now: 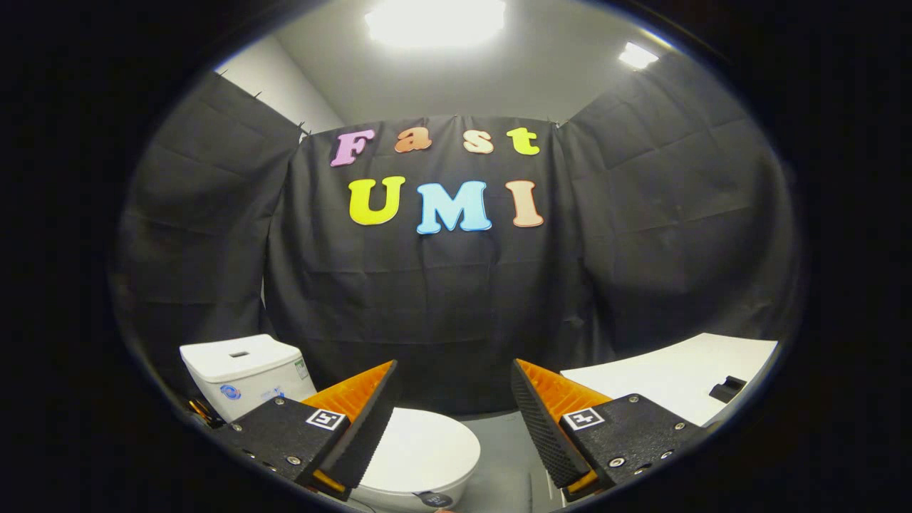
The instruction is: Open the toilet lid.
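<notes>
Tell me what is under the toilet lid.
Nothing under it can be seen: the toilet lid lies shut over the bowl, so seat and bowl are covered. Its tank stands behind. The gripper hovers open above, touching nothing.

Gripper fingers spread wide apart, gripping nothing. Closed white oval plastic toilet lid lies flat below, partly behind left finger. White rectangular ceramic tank beyond left finger. White flat desk beyond right finger, small black block resting on it.

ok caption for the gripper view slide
Open gripper held above the closed toilet lid, tank beyond the fingers, white counter alongside.
</notes>
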{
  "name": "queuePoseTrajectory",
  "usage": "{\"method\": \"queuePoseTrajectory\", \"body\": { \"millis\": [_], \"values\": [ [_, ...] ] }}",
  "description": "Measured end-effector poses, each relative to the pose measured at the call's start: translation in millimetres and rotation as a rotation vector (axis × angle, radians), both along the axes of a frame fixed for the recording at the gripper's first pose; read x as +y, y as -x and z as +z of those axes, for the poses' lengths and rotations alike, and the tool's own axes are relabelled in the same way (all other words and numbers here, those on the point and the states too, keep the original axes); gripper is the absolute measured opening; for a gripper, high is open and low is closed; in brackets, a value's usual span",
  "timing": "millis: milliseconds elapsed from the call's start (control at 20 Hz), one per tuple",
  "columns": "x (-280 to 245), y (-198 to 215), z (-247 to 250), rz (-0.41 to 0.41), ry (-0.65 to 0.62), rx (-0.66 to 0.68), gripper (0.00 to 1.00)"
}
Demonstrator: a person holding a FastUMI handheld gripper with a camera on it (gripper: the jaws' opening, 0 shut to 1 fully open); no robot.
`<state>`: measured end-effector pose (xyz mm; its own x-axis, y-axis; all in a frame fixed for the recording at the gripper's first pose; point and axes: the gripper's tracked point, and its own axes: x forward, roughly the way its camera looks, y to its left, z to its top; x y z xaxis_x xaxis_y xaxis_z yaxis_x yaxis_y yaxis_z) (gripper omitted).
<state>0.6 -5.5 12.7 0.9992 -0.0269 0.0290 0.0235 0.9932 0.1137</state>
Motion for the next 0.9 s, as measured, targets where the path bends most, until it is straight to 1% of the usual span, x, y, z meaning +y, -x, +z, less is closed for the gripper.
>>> {"method": "queuePoseTrajectory", "body": {
  "millis": [200, 300, 450, 700, 900],
  "values": [
    [2, -3, 6, -0.051, -0.128, -0.052, 0.94],
    [7, -3, -3, -0.079, -0.185, -0.049, 0.95],
    [19, -3, -25, -0.099, -0.31, -0.031, 0.96],
    [18, 7, -82, -0.179, -0.502, 0.013, 0.95],
    [23, 23, -132, -0.207, -0.58, 0.075, 0.96]
  ]
}}
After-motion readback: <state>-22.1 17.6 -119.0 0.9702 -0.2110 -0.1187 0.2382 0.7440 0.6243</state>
